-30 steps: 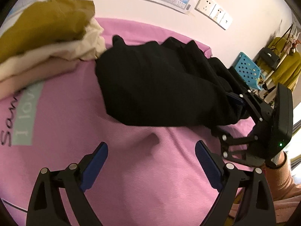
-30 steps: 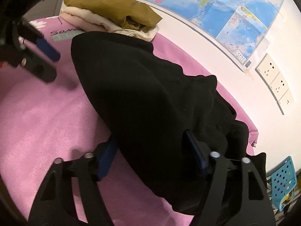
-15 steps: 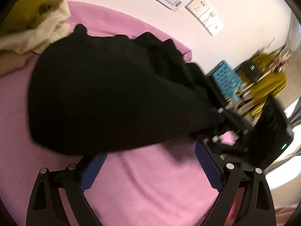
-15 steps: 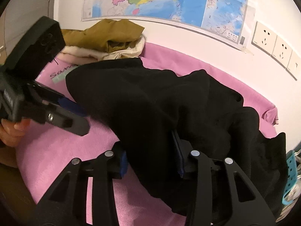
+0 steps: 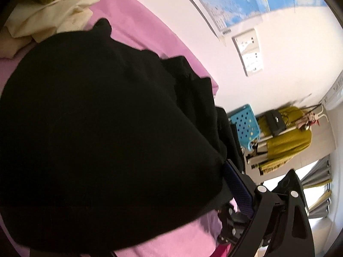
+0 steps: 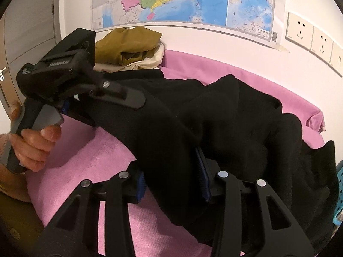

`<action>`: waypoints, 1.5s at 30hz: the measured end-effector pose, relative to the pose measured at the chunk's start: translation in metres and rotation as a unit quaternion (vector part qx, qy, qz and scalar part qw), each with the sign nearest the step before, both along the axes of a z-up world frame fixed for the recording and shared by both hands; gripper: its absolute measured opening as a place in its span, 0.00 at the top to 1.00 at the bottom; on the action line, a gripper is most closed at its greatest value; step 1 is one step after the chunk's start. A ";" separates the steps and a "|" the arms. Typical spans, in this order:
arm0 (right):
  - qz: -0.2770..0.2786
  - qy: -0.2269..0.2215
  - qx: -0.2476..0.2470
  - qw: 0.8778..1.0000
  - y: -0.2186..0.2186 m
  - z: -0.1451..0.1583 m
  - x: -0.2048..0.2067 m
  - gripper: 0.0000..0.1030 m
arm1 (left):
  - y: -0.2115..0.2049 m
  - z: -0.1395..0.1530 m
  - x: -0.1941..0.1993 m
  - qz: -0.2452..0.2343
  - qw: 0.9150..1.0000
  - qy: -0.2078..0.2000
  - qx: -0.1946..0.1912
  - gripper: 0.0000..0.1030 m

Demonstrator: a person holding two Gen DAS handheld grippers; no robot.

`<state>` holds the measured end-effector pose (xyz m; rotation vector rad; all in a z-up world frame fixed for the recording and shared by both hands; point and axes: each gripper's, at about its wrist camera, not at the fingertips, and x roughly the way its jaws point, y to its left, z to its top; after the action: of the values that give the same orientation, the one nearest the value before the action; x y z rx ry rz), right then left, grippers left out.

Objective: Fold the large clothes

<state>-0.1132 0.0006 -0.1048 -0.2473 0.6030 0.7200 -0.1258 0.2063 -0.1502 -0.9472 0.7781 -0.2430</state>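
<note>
I see a bed with a pink blanket spread over it, right up against the white wall. A big black piece of clothing lies bunched across the middle of the blanket. At the far end sits a pile of clothes, brown on top, cream under it.

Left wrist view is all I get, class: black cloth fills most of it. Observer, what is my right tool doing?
Observer: The right tool is closed on a fold of the black garment.
Operator: And my left tool?
Observer: The left tool straddles another edge of the garment, one finger above, one beneath, spread apart.
Operator: What holds it?
Observer: A hand grips its handle at the left edge of the right wrist view.
</note>
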 end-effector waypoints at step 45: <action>-0.308 0.216 0.330 0.866 -0.185 -0.042 0.008 0.05 | -0.003 -0.003 0.016 -0.013 0.994 -0.017 0.111 0.27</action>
<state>-0.1056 -0.1848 -0.1464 0.7442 0.7674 0.3137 -0.1098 0.2036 -0.1528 -0.7218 0.7694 -0.1911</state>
